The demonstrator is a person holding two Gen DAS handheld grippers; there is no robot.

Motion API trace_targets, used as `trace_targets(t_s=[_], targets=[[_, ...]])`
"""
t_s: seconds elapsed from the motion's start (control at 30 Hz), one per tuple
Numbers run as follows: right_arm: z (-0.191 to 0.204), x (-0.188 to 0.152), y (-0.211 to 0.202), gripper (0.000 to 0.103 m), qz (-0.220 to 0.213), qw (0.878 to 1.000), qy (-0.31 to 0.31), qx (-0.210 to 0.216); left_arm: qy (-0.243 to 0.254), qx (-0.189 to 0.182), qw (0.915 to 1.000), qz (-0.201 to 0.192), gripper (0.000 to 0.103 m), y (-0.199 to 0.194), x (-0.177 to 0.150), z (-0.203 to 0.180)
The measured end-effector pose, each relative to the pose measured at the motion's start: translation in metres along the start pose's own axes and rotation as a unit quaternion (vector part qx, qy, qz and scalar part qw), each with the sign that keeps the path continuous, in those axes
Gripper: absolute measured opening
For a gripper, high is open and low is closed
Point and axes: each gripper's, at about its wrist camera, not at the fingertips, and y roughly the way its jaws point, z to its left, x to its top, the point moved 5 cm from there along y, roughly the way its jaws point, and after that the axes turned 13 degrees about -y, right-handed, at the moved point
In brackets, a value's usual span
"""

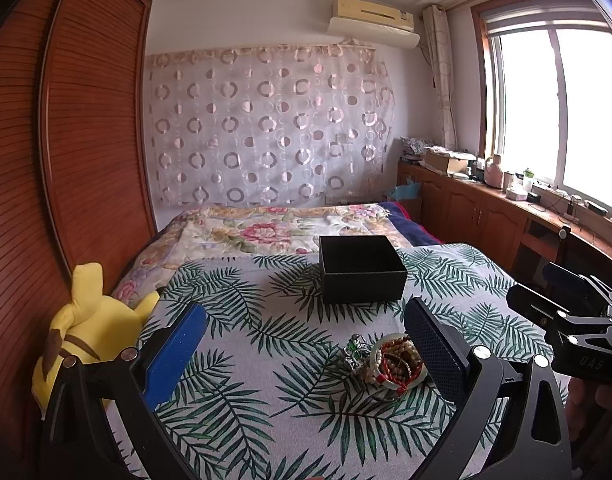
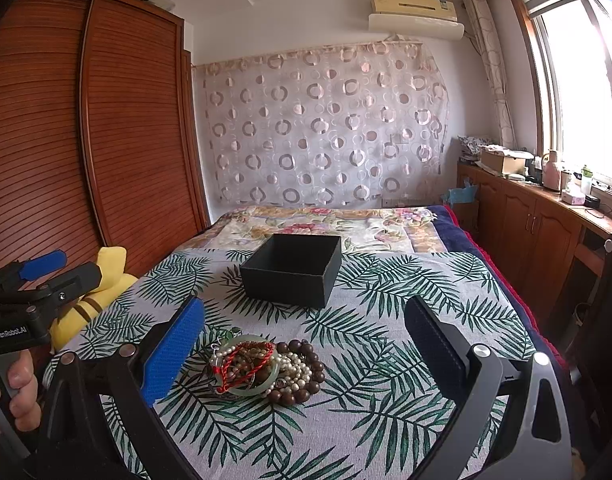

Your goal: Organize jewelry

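Observation:
A pile of jewelry lies on the leaf-print cloth: a jade bangle, pearl and brown bead bracelets, red cord. It also shows in the right wrist view. An open black box stands beyond it, also seen in the right wrist view. My left gripper is open and empty, its right finger beside the pile. My right gripper is open and empty, with the pile between its fingers near the left one. Each gripper shows in the other's view: the right one, the left one.
A yellow plush toy lies at the bed's left edge by the wooden wardrobe. A floral quilt covers the far bed. Wooden cabinets with clutter run along the window at right.

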Motion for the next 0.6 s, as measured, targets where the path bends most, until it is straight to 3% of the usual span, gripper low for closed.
trace_targets(t_s=[0.6], targets=[[0.0028,-0.0002,0.0007,0.101,0.000,1.000,-0.001,0.000,-0.001,0.000,1.0000,0.000,0.096,-0.0003,-0.0005,0.0003]])
